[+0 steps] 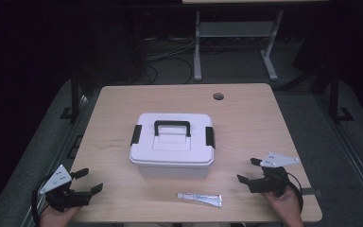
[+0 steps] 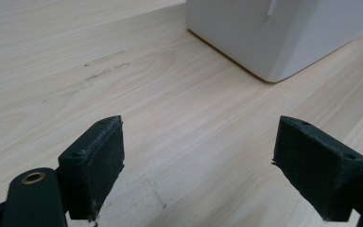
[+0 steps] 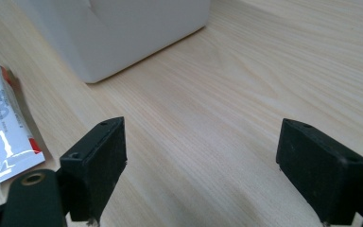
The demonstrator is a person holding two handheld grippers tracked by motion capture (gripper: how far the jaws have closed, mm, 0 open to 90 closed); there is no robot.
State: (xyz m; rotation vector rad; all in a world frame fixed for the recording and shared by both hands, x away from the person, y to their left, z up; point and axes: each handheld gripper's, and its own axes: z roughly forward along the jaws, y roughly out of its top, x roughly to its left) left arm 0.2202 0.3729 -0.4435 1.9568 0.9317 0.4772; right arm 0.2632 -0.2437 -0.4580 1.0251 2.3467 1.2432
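White plastic: the storage box (image 1: 172, 145) is judged rigid and smooth-walled, so slipping is likely if it is pinched on its flat sides.
Weight: it is judged light to moderate; its contents cannot be told, as the lid is shut.
Best hold on the box: the black carry handle (image 1: 172, 126) on the lid is judged the surest place to be taken; the black latches (image 1: 135, 135) at the two ends would be levered up first if the lid is to be opened.
Box appearance: a rectangular body with rounded corners is seen, with a flanged lid, a recessed panel under the handle, and one dark clip on each short end.
Box position: it is set near the middle of the pale wooden tabletop (image 1: 246, 123), between the two claws and well apart from both.
Tube: a small white and silver tube (image 1: 200, 199) lies flat near the front edge, just in front of the box; it is judged soft, light and easily dented, so its stiffer capped end would be preferred.
Left claw (image 1: 88, 181): it is spread wide, with nothing between the jaws, low over bare wood.
Right claw (image 1: 248, 171): it is likewise spread wide and empty, with the tube near it.
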